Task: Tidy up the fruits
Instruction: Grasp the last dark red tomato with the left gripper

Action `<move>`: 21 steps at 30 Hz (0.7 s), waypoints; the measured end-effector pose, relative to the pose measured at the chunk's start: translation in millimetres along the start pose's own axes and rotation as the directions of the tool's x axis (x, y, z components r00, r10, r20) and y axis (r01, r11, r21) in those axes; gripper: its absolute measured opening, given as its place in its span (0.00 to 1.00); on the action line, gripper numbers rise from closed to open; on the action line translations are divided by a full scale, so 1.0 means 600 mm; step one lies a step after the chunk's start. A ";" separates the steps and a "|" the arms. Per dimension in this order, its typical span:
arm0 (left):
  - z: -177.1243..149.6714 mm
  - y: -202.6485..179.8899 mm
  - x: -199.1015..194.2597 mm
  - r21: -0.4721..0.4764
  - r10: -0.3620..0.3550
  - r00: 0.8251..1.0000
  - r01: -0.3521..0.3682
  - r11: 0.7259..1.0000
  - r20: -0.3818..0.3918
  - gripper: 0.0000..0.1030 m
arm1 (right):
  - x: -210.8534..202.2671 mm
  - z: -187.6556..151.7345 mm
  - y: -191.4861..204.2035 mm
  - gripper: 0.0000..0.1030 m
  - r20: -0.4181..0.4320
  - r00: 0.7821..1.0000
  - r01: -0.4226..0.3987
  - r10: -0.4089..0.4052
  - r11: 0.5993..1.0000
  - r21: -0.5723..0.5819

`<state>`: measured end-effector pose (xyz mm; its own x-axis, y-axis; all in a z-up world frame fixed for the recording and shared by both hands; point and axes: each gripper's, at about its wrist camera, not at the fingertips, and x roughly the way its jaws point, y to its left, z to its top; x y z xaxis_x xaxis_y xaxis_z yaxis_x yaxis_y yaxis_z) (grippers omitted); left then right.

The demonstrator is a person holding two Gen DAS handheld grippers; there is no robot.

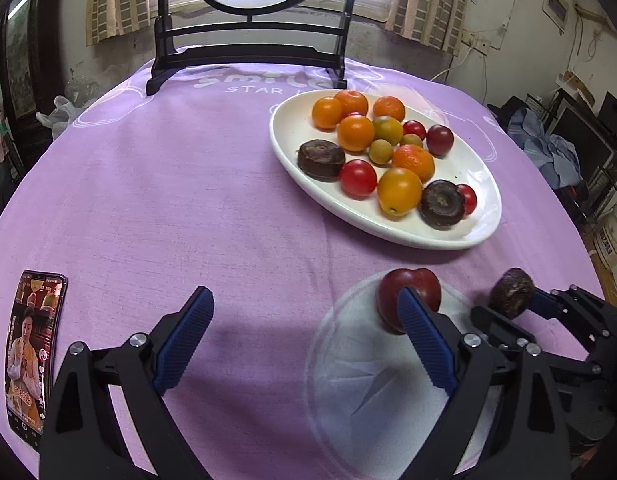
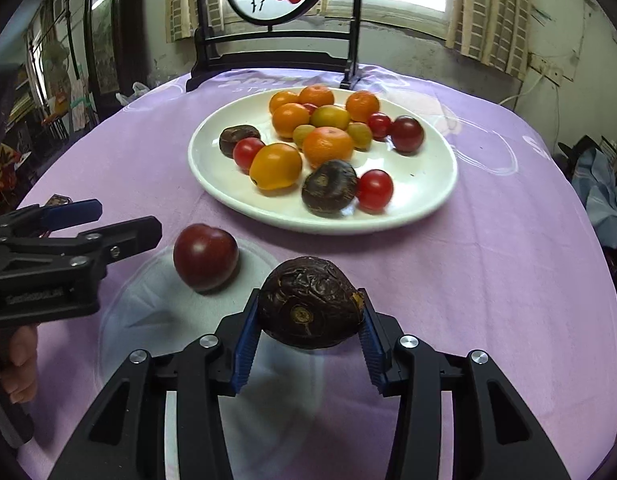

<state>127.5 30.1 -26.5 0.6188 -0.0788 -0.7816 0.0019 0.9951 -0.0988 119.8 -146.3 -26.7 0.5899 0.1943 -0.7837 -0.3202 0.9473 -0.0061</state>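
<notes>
Purple cloth (image 2: 488, 264) covers the round table. A wrinkled dark fruit (image 2: 310, 304) is pinched between the right gripper (image 2: 308, 334) pads above a clear dish (image 2: 156, 312), long axis crosswise, stem scar facing the camera. Release beside the red plum (image 2: 205, 257) is judged next. The left gripper (image 1: 304, 328) is spread, empty.

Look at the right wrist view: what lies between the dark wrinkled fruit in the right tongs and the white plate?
Only bare purple tablecloth separates the dark wrinkled fruit from the white plate; the red plum sits off to the left.
</notes>
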 end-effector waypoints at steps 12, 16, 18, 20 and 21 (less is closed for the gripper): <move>-0.015 -0.053 0.014 0.048 -0.072 0.996 0.075 0.996 -0.046 0.85 | -0.018 -0.034 -0.030 0.45 0.008 1.000 -0.009 0.009 0.999 0.043; -0.009 -0.067 0.037 0.069 -0.066 0.995 0.071 0.995 -0.078 0.71 | -0.019 -0.036 -0.034 0.45 0.014 1.000 -0.028 0.027 0.999 0.046; -0.004 -0.076 0.047 0.073 -0.104 0.991 0.110 0.991 -0.089 0.57 | -0.021 -0.037 -0.038 0.45 0.019 0.999 -0.034 0.033 0.998 0.050; -0.002 -0.091 0.051 0.097 -0.149 0.983 0.159 0.982 -0.103 0.39 | -0.022 -0.036 -0.040 0.45 0.020 0.999 -0.038 0.037 0.998 0.055; -0.002 -0.097 0.050 0.110 -0.128 0.987 0.139 0.984 -0.098 0.38 | -0.024 -0.036 -0.041 0.45 0.022 0.999 -0.039 0.038 0.998 0.057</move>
<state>145.1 -30.4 -44.8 0.5333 -0.2110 -0.8192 0.1742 0.9750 -0.1378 103.2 -178.0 -28.8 0.5938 0.2354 -0.7694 -0.3004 0.9520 0.0594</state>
